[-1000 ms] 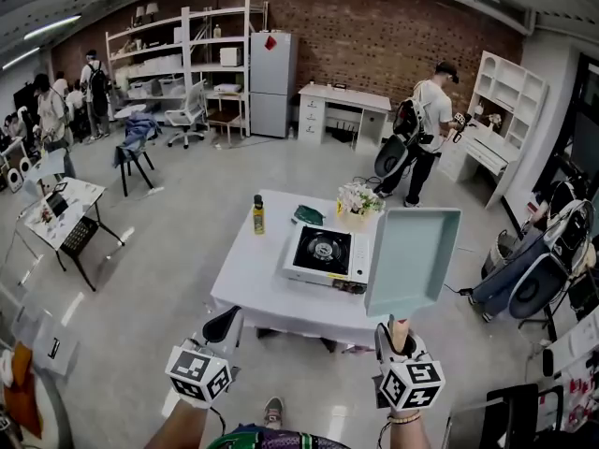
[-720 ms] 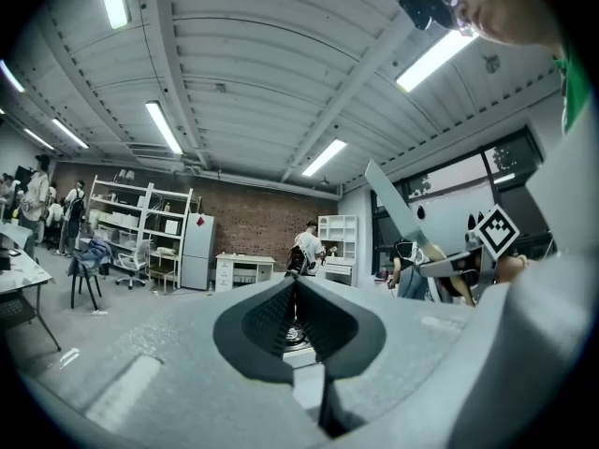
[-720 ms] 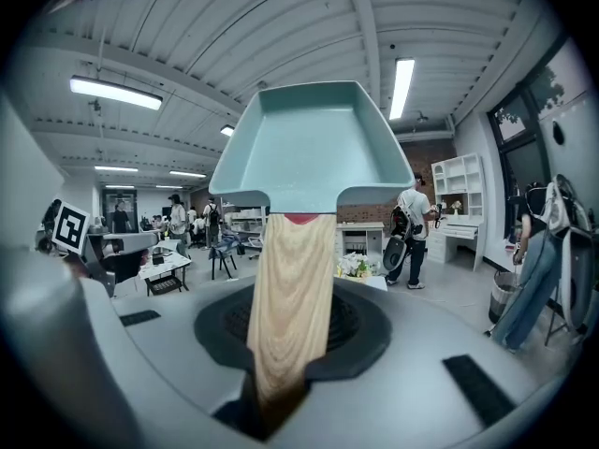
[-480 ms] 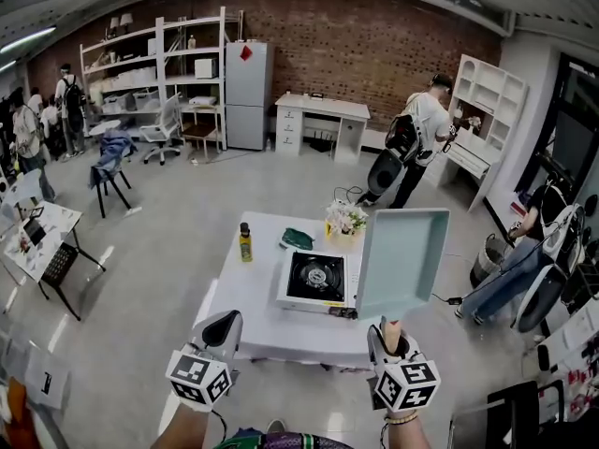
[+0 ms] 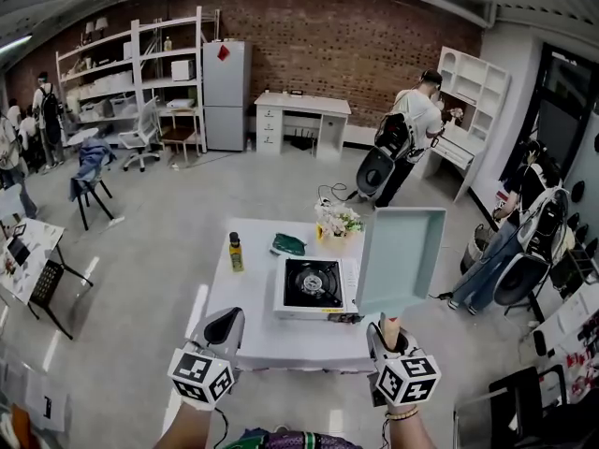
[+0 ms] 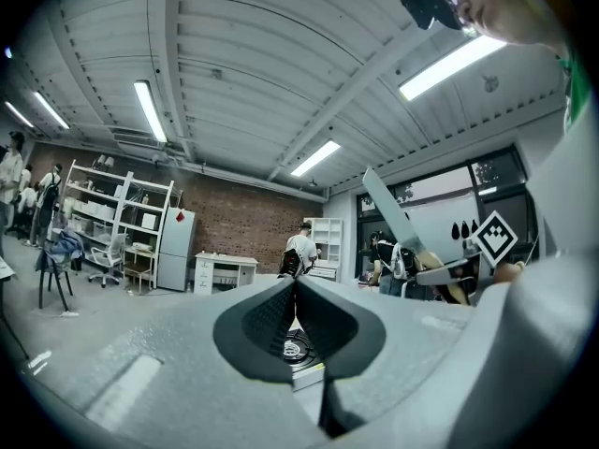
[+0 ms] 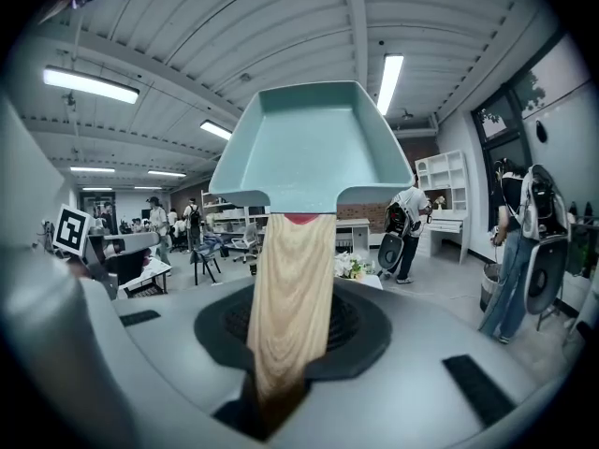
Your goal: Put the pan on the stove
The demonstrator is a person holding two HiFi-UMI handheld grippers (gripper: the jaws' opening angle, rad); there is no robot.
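1. A brick-walled workshop with a grey floor. A white table (image 5: 245, 293) stands in the middle of the head view, with a fridge (image 5: 226, 96) and open shelves (image 5: 131, 68) along the wall at the upper left.
2. A portable stove (image 5: 314, 285) sits on the table's near right part with its black burner bare. Left of it stands a small yellow bottle (image 5: 235, 251). Beyond the stove lie a dark green thing (image 5: 288, 244) that is too small to identify and a bunch of flowers (image 5: 339, 221).
3. The pale blue square pan (image 5: 402, 260) is up in the air just right of the stove, not resting on it. It is tipped steeply so that its hollow faces the camera, and its wooden handle (image 7: 292, 297) points down.
4. The right gripper (image 5: 388, 327), at the lower right, has its jaws clenched on that handle.
5. The left gripper (image 5: 223, 324), at the lower left, has its jaws pressed together with nothing between them. It points toward the table's near edge.
6. At the upper right, a person with a backpack (image 5: 412, 124) stands at a white cabinet.
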